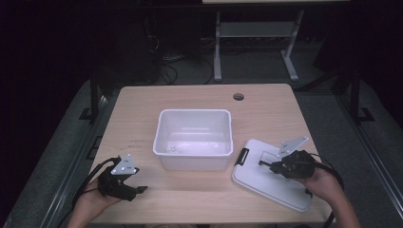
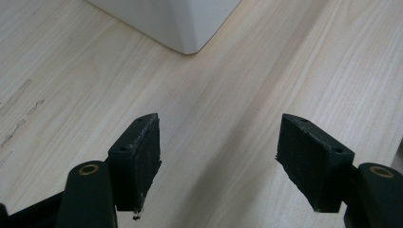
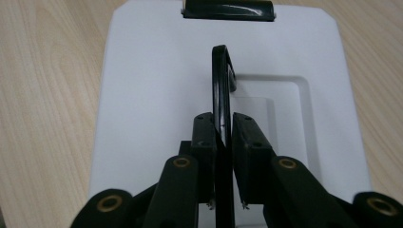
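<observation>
Right tongs [image 3: 222, 137] pinch the lid's [image 3: 142, 95] raised handle [image 3: 221, 85], presumably for lifting toward the bin [image 1: 194, 138]; left tongs [image 2: 218, 156] wait agape, empty.

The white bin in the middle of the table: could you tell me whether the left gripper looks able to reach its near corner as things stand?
Probably yes. The left gripper is open and holds nothing, and bare table lies between its jaws and the corner of the white bin. The right gripper, shut on the lid's handle, is off to the other side.
</observation>
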`<state>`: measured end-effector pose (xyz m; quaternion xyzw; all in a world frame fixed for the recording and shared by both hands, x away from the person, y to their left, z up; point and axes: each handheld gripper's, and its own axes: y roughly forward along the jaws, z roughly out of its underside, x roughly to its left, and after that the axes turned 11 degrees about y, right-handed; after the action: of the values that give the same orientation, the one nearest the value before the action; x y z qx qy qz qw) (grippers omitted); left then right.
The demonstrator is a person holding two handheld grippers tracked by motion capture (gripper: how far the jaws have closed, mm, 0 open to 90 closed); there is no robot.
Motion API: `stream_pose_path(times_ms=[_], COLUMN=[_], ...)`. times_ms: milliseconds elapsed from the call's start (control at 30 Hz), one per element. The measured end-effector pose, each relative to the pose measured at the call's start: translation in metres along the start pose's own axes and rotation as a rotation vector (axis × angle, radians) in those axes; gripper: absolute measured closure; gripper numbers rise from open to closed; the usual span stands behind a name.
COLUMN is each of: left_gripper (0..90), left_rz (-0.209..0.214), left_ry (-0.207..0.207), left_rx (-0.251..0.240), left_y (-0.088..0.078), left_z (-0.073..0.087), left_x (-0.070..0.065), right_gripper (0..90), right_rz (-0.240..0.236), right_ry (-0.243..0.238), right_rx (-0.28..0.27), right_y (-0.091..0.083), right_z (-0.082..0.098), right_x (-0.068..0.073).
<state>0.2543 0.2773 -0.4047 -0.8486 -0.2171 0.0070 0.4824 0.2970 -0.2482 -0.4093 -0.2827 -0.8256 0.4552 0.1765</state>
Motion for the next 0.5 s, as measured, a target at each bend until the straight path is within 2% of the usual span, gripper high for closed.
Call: stream_pose_path(times_ms=[267,500], left_gripper=[30.6,30.6], left_rz=[0.001,-0.001], left_ry=[0.002,-0.001], left_rx=[0.002,0.001], left_y=[0.002,0.004], left_z=[0.000,0.001], left_x=[-0.001,-0.002], right_gripper=[82.2,83.6], right_rz=[-0.002,-0.011], right_ry=[-0.005,-0.004], right_rx=[0.017,0.007], right_y=[0.000,0.000], right_z=[-0.003,-0.004], right_x=[-0.004,-0.010])
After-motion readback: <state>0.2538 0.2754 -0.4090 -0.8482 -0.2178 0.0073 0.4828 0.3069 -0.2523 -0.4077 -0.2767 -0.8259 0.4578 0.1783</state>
